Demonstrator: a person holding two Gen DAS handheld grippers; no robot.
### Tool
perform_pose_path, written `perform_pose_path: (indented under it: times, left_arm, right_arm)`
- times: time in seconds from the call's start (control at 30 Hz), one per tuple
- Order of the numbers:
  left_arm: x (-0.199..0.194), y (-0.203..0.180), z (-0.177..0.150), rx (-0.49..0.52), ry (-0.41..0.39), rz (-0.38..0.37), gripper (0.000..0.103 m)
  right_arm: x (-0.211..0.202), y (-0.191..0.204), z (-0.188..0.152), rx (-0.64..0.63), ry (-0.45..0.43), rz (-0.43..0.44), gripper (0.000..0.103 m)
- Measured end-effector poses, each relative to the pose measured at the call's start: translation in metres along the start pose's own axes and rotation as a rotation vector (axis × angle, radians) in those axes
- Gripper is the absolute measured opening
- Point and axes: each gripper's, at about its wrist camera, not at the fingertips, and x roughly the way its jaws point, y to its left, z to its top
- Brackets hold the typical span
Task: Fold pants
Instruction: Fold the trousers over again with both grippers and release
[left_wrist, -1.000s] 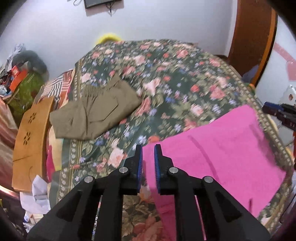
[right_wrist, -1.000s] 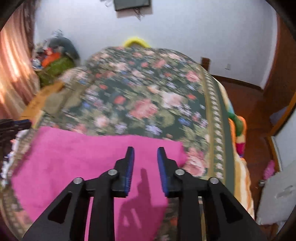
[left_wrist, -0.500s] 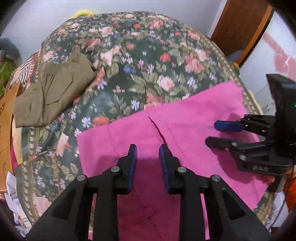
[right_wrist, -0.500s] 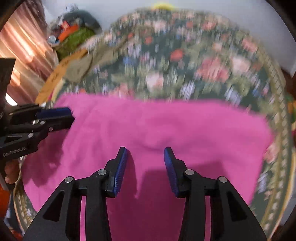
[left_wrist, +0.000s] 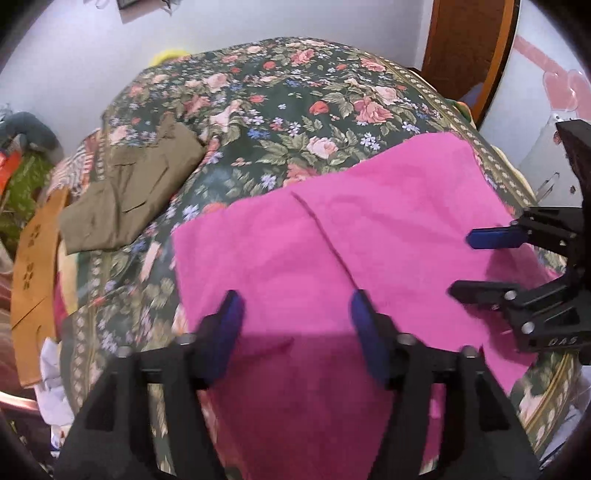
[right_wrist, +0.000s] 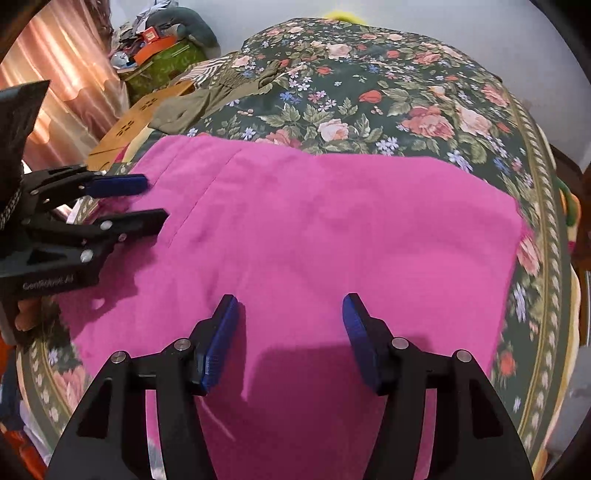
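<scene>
We see the pink pants spread flat on the floral bedspread, near its front edge, lying crosswise. The fabric is a bright, plain magenta, mostly smooth with faint creases. A dark seam line runs diagonally across the cloth in the left wrist view; in the right wrist view two such lines show toward the left end. The far edge is nearly straight.

A bed with a floral bedspread is seen against a white wall, flanked by a wooden door, pink curtains and a wooden board.
</scene>
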Motion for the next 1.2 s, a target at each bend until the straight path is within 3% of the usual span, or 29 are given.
perform_pose_path:
  times: [0.2, 0.53, 0.7, 0.9, 1.1, 1.2]
  left_arm:
    - [-0.017, 0.011, -0.027, -0.063, 0.010, -0.002, 0.085]
    - [-0.047, 0.034, -0.057, -0.197, 0.037, -0.051, 0.087]
    - [-0.065, 0.053, -0.067, -0.369, 0.051, -0.141, 0.087]
    - [-0.075, 0.049, -0.082, -0.491, 0.078, -0.244, 0.087]
    - [-0.065, 0.040, -0.092, -0.595, 0.123, -0.392, 0.086]
    - [-0.062, 0.035, -0.090, -0.599, 0.116, -0.385, 0.087]
  right_arm:
    - [-0.018, 0.004, -0.024, 0.025, -0.010, -0.021, 0.055]
    - [-0.044, 0.004, -0.054, 0.094, -0.018, -0.045, 0.055]
    - [-0.063, 0.011, -0.053, 0.098, -0.080, -0.044, 0.055]
    - [-0.071, 0.029, -0.041, 0.064, -0.167, -0.008, 0.055]
    - [-0.046, 0.031, -0.035, 0.063, -0.125, 0.009, 0.055]
    - [-0.037, 0.025, -0.039, 0.082, -0.102, 0.027, 0.055]
